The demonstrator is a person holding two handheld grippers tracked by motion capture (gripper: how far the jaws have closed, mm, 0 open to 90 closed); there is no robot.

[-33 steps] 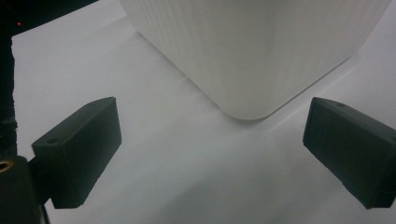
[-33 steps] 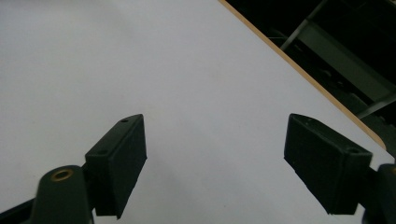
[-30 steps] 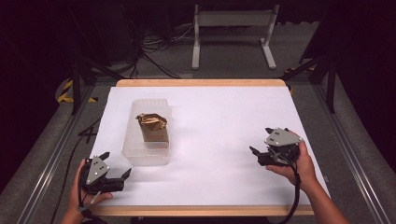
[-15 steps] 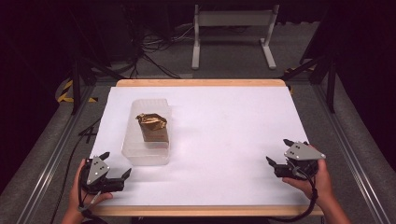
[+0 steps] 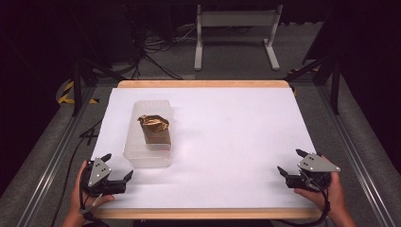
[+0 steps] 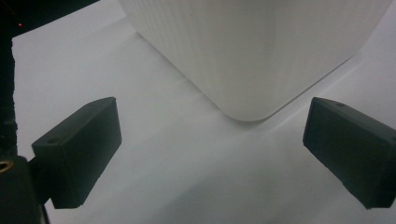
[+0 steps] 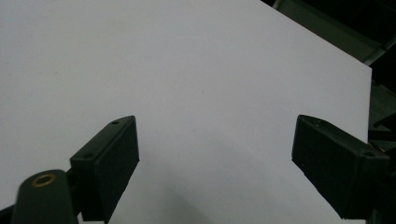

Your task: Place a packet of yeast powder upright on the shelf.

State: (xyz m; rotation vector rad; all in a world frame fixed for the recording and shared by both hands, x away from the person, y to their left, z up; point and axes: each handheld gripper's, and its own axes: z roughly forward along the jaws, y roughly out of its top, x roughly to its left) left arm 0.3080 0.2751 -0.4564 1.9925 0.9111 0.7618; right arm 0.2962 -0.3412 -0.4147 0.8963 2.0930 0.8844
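A clear plastic container (image 5: 149, 156) stands left of centre on the white table (image 5: 227, 137), with a crumpled brown paper bag (image 5: 154, 128) inside it. My left gripper (image 5: 117, 166) rests open at the table's front left corner, just short of the container's near corner (image 6: 247, 70), nothing between its jaws. At the front right edge my right gripper (image 5: 291, 162) is held open over bare white surface (image 7: 196, 70), far from the container.
Beyond the table's far wooden edge (image 5: 203, 83) a white metal stand (image 5: 236, 28) and cables lie on the dark floor. Metal rails (image 5: 52, 161) run along both sides of the table.
My right gripper has drawn back toward the front right edge of the table and a little to the right. The left gripper and the container have stayed put.
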